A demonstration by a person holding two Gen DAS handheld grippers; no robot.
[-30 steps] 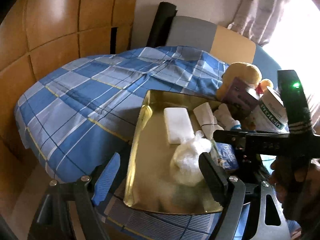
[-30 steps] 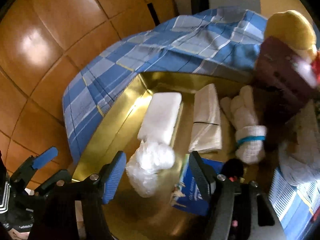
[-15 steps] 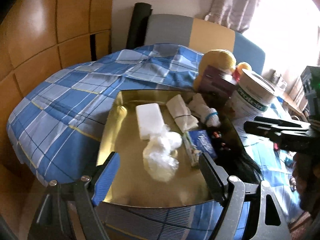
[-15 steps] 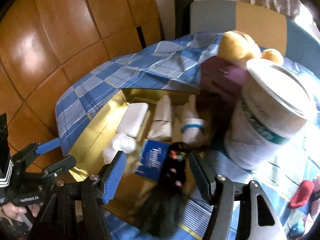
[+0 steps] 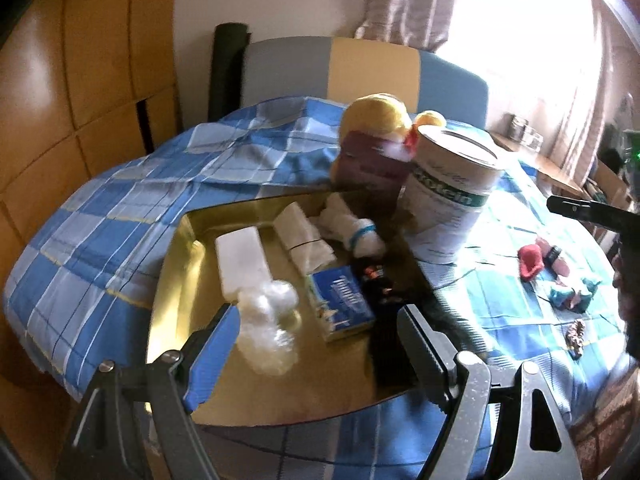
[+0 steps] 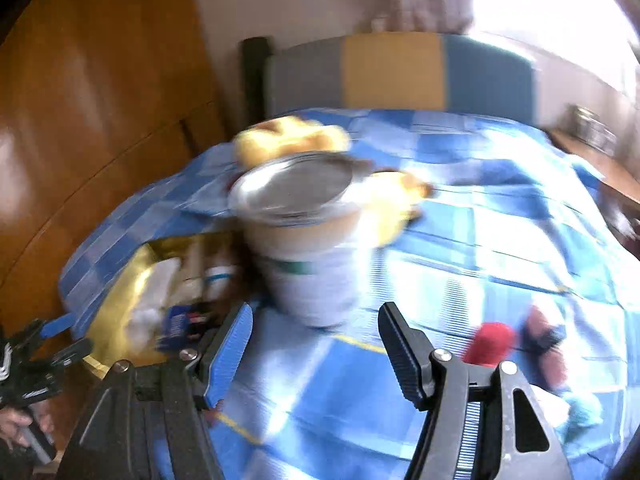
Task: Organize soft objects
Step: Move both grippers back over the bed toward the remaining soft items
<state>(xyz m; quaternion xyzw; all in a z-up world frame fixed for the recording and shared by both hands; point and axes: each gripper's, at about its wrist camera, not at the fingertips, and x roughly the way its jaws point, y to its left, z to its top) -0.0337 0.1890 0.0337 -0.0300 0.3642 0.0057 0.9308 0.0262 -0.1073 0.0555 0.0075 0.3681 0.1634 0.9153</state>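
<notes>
A gold tray (image 5: 176,280) lies on the blue checked bedspread (image 5: 112,220). In it are a white foam block (image 5: 240,256), a crumpled plastic bag (image 5: 268,320), a folded cloth (image 5: 304,236), a white rolled sock with a blue band (image 5: 356,232), a blue tissue pack (image 5: 344,304) and a black hairy item (image 5: 384,320). My left gripper (image 5: 316,340) is open and empty over the tray's near edge. My right gripper (image 6: 316,344) is open and empty above the bedspread, right of the tray (image 6: 116,304). A red soft item (image 6: 490,344) lies beside its right finger.
A white protein tub (image 5: 448,192) stands right of the tray, with a yellow plush toy (image 5: 376,116) and a maroon box (image 5: 368,160) behind it. Small red (image 5: 530,262), pink and teal items (image 5: 568,294) lie on the bed at right. Wooden panels are on the left.
Both grippers have pulled back and swung right. The right gripper left the tray and now faces the tub and the small items on the bedspread. Both stay open.
</notes>
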